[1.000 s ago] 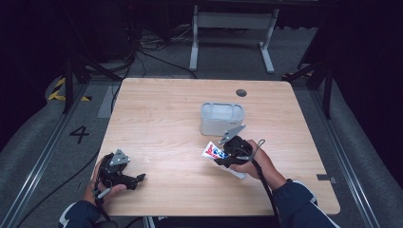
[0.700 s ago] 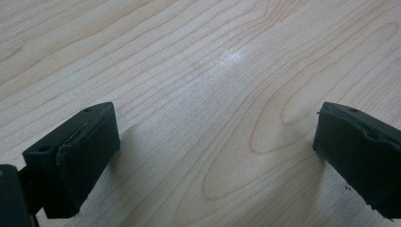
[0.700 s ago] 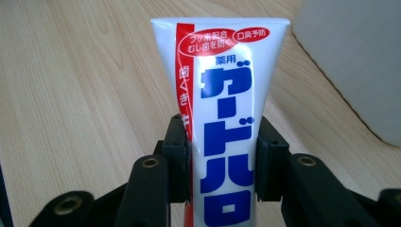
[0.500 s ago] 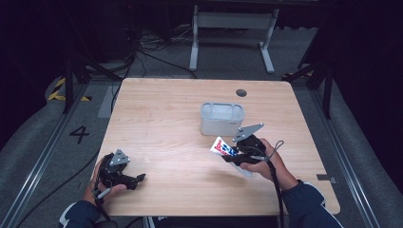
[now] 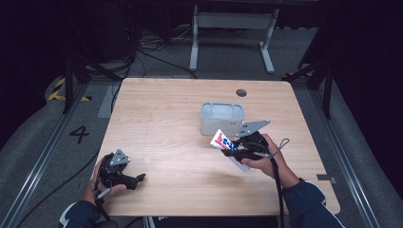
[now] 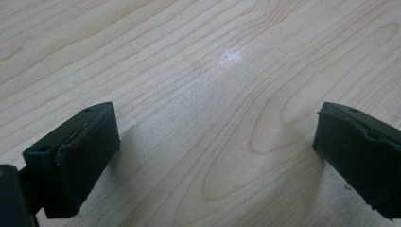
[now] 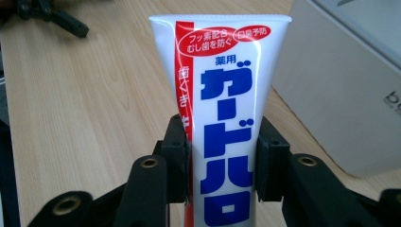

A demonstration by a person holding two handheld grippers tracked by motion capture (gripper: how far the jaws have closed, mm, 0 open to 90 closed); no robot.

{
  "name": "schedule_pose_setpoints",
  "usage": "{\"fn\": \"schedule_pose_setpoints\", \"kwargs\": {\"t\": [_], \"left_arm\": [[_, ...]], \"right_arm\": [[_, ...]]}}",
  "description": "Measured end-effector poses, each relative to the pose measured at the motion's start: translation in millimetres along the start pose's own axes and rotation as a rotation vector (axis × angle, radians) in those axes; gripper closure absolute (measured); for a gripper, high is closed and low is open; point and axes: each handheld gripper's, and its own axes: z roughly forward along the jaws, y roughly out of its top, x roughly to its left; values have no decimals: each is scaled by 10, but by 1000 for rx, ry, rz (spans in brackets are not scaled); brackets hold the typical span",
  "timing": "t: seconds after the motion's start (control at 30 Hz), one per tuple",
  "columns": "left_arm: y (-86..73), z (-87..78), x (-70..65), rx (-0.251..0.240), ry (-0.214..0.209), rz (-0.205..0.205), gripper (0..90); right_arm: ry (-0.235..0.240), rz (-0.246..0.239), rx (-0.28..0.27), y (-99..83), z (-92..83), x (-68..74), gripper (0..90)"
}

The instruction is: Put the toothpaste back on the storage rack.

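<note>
Right gripper view: toothpaste tube clamped between both jaws.

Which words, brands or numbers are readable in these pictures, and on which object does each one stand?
"ガードハロー", "薬用", "フッ素配合 むし歯を防ぐ", "口臭予防": toothpaste tube, held by the right gripper.
"4": floor left of the table.
Letters on the grey container: cut off, unreadable.

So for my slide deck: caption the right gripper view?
Right gripper clamps a white toothpaste tube beside a grey container.
</note>
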Motion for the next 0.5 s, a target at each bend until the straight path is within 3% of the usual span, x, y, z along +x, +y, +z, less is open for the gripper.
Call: {"fn": "schedule_pose_setpoints", "kwargs": {"t": [0.17, 0.27, 0.5], "left_arm": [[0, 0, -1, 0, 0, -1, 17], [0, 0, 0, 0, 0, 0, 17], [0, 0, 0, 0, 0, 0, 17]], "right_arm": [[-38, -4, -61, 107, -77, -41, 639], [-38, 3, -98, 157, -124, -82, 638], [-53, -17, -105, 259, -156, -116, 638]]}}
